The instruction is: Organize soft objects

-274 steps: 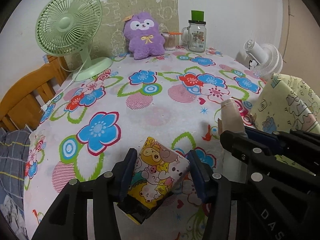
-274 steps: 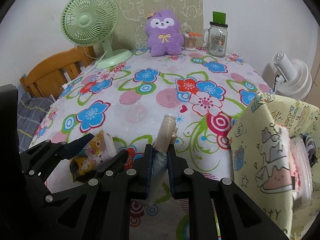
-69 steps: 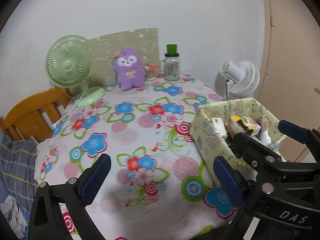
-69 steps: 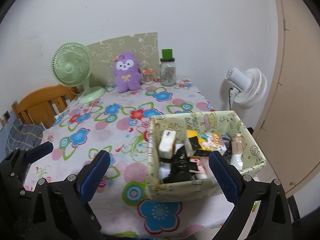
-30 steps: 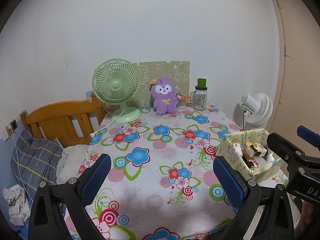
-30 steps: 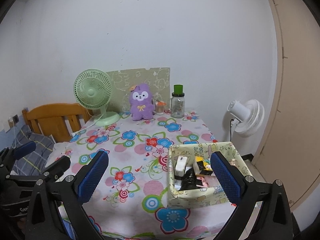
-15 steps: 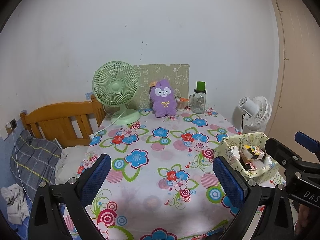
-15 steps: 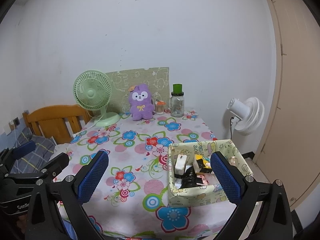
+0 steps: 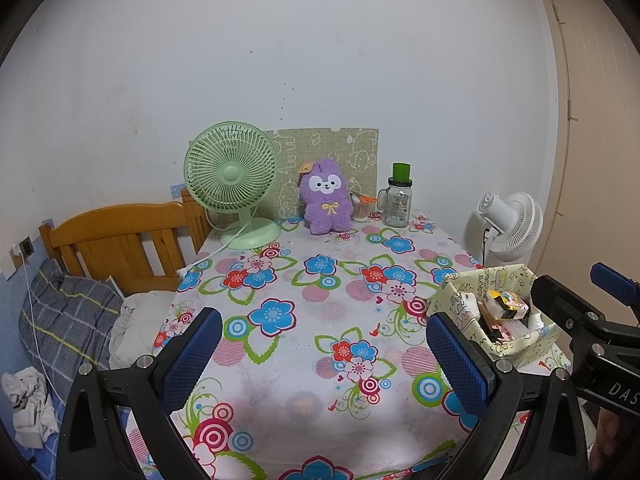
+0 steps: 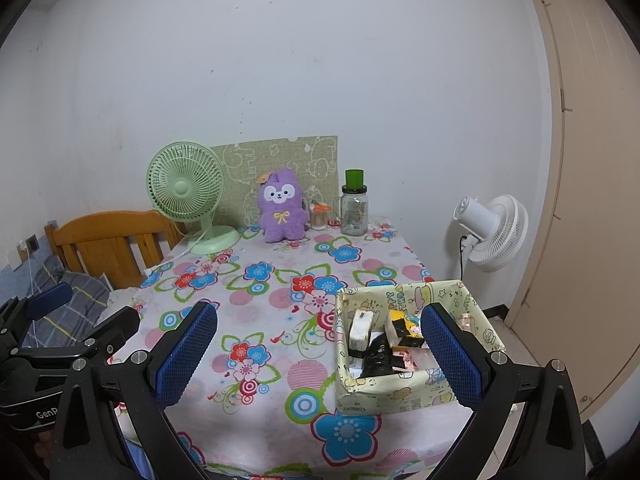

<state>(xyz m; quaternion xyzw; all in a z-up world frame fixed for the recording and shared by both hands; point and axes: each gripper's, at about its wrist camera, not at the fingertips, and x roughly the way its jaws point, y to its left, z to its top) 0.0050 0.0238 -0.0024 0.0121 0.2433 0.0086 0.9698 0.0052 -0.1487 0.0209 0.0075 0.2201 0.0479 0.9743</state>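
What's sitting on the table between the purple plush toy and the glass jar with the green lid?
A small clear container with an orange lid stands between the purple plush toy and the glass jar; the right wrist view shows it best.

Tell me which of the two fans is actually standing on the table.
The green fan, standing at the table's far left corner beside the purple plush. The white fan stands off the table's right side, by the door.

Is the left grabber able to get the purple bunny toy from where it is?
Probably not yet. The left gripper is open and empty, but the purple plush sits at the table's far edge, well away. Nothing blocks the way across the flowered tablecloth; it just has to move closer.
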